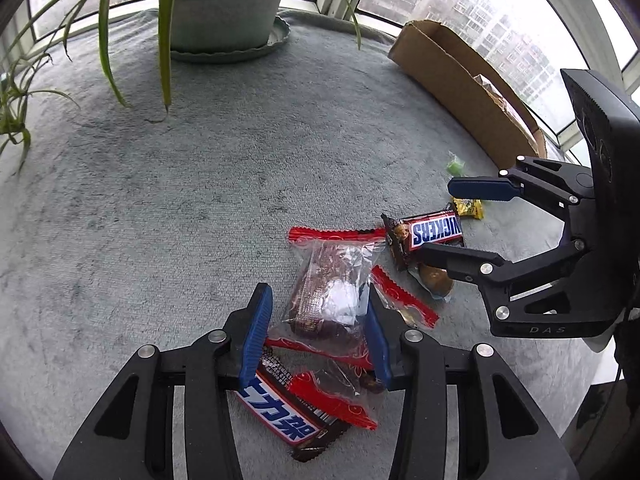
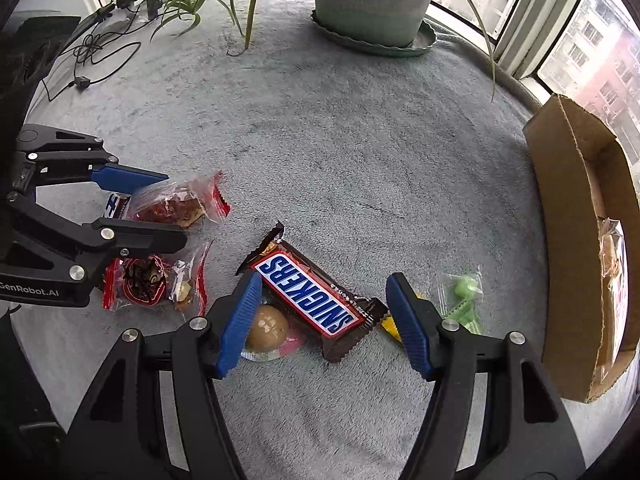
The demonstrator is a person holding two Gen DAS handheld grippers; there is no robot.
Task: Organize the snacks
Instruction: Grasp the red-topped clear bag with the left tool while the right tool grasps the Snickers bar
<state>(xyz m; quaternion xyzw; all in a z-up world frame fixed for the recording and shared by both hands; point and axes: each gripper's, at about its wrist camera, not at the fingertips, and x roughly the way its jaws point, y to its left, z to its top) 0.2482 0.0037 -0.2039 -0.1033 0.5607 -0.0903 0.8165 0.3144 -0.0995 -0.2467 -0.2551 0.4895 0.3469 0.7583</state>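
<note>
Two Snickers bars [image 1: 434, 234], three red-edged packets [image 1: 336, 280]

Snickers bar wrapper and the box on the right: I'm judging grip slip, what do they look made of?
Snickers bar: wrapper looks like glossy plastic film, judging by its sheen and crimped serrated ends. Box: plain brown corrugated cardboard, matte, with a rough torn top edge.

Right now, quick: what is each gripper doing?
Left gripper: open, straddling the clear red-edged snack packet.
Right gripper: open, over the brown Snickers bar.
</note>
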